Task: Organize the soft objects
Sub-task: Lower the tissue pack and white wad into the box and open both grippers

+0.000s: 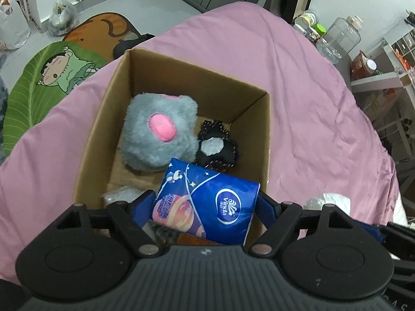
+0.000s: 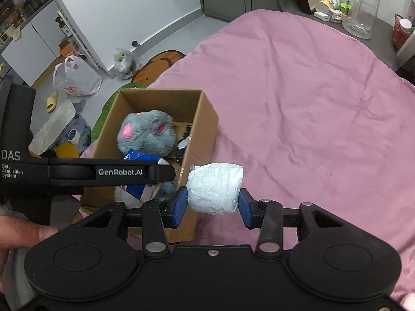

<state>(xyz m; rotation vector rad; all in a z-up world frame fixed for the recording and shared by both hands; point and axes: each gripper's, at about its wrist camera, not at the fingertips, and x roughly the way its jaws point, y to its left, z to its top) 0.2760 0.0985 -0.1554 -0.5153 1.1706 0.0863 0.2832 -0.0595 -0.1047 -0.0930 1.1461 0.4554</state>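
An open cardboard box (image 1: 181,77) (image 2: 205,119) stands on a pink bed. Inside lie a grey plush toy with pink patches (image 1: 158,132) (image 2: 146,134) and a small black stitched pouch (image 1: 216,150). My left gripper (image 1: 205,207) is shut on a blue Vinda tissue pack (image 1: 207,202) and holds it over the near part of the box. My right gripper (image 2: 212,204) is shut on a white wrapped soft bundle (image 2: 214,188), just right of the box. The bundle also shows in the left wrist view (image 1: 328,202).
The pink bedspread (image 2: 298,90) stretches to the right and far side. Cartoon floor mats (image 1: 52,72), plastic bags (image 2: 75,77) and a plush toy (image 2: 67,142) lie on the floor left of the bed. Jars and a clear jug (image 2: 360,10) stand beyond the bed.
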